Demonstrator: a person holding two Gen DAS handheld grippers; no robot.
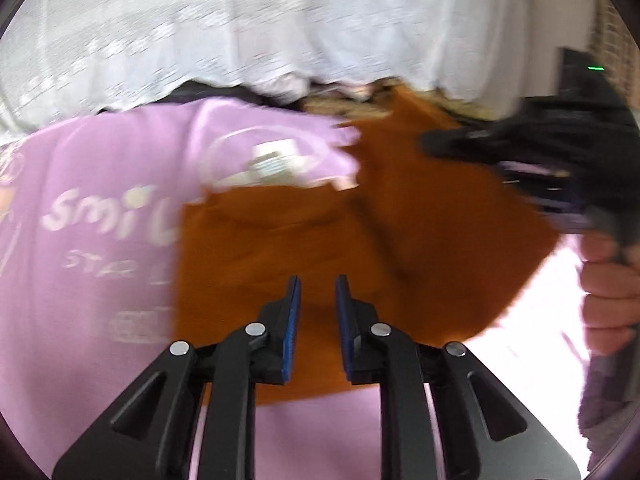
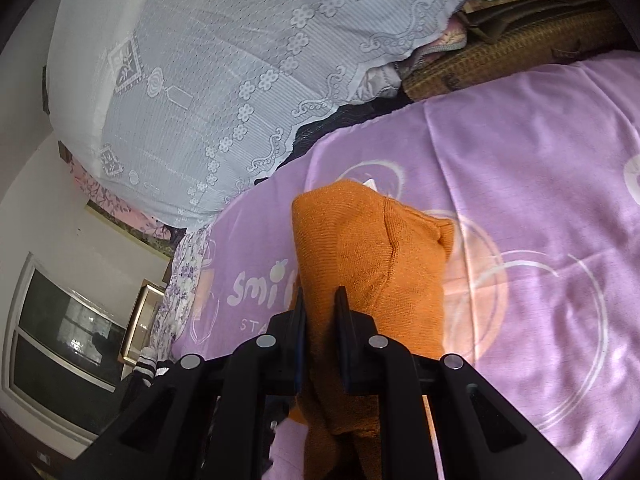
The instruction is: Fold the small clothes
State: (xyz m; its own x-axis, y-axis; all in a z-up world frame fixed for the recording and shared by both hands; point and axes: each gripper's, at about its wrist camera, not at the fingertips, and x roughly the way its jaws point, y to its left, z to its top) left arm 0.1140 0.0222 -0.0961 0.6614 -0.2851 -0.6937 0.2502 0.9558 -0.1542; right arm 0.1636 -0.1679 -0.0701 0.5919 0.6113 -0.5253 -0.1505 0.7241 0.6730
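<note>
An orange knitted garment (image 1: 320,236) lies on a lilac printed bedsheet (image 1: 80,288); the left wrist view is blurred. My left gripper (image 1: 318,292) hovers over the garment's near part, its jaws apart with nothing between them. My right gripper (image 2: 320,308) is shut on the orange garment (image 2: 360,256), which passes between its fingers and hangs bunched below and ahead of them. In the left wrist view the right gripper's body (image 1: 540,152) shows at the right, held by a hand (image 1: 608,284).
A white lace cover (image 2: 220,80) lies over bedding beyond the sheet (image 2: 520,200). A woven mat (image 2: 500,56) shows at the far edge. A window (image 2: 60,340) and a picture frame (image 2: 140,320) are off the bed's side.
</note>
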